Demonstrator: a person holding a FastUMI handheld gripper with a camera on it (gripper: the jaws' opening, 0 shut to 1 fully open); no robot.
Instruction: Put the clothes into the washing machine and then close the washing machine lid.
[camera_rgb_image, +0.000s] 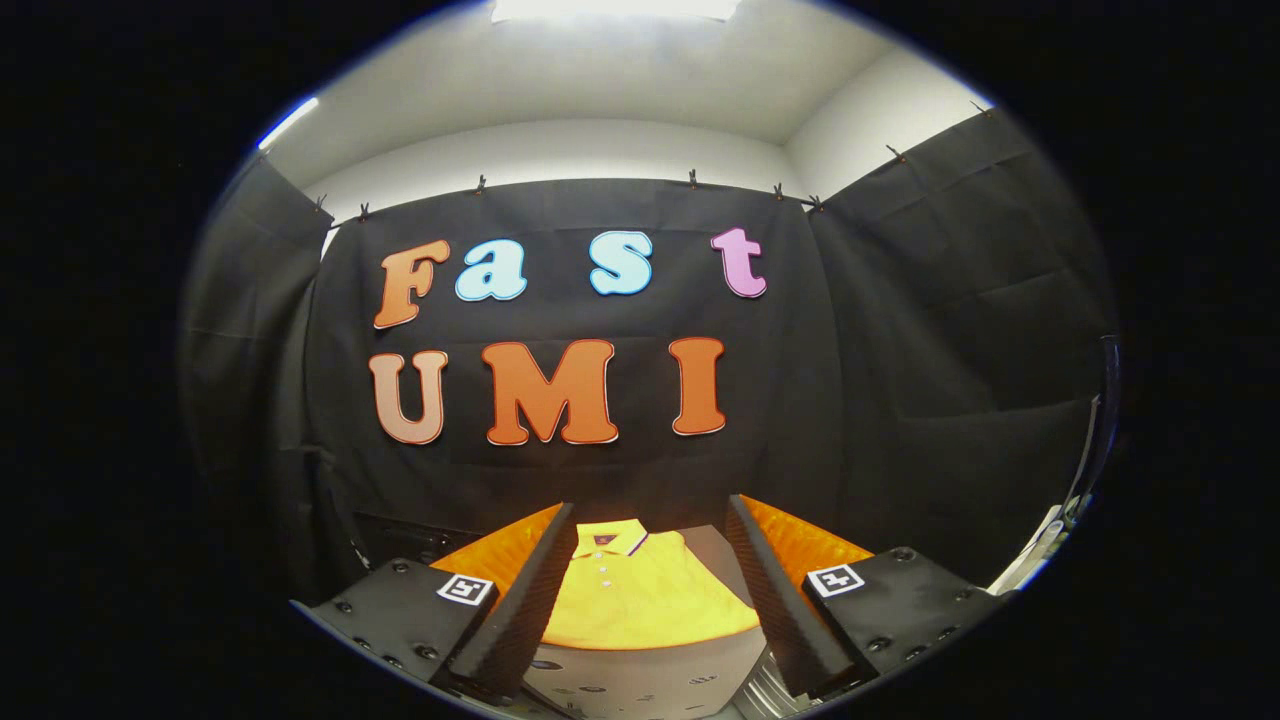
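So the claw (650, 570) is spread wide open and has hold of nothing. A yellow polo shirt (640, 600) lies flat on a pale worktop (712, 545), and you see it in the gap between the two fingers, a bit ahead of them and lower down. Collar points away toward the black cloth wall (880, 400), buttons facing up. The fingers aren't touching the shirt as far as I can tell.

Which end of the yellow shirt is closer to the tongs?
The folded bottom edge of the yellow polo shirt; its collar lies farther off. The tongs are open, holding nothing.
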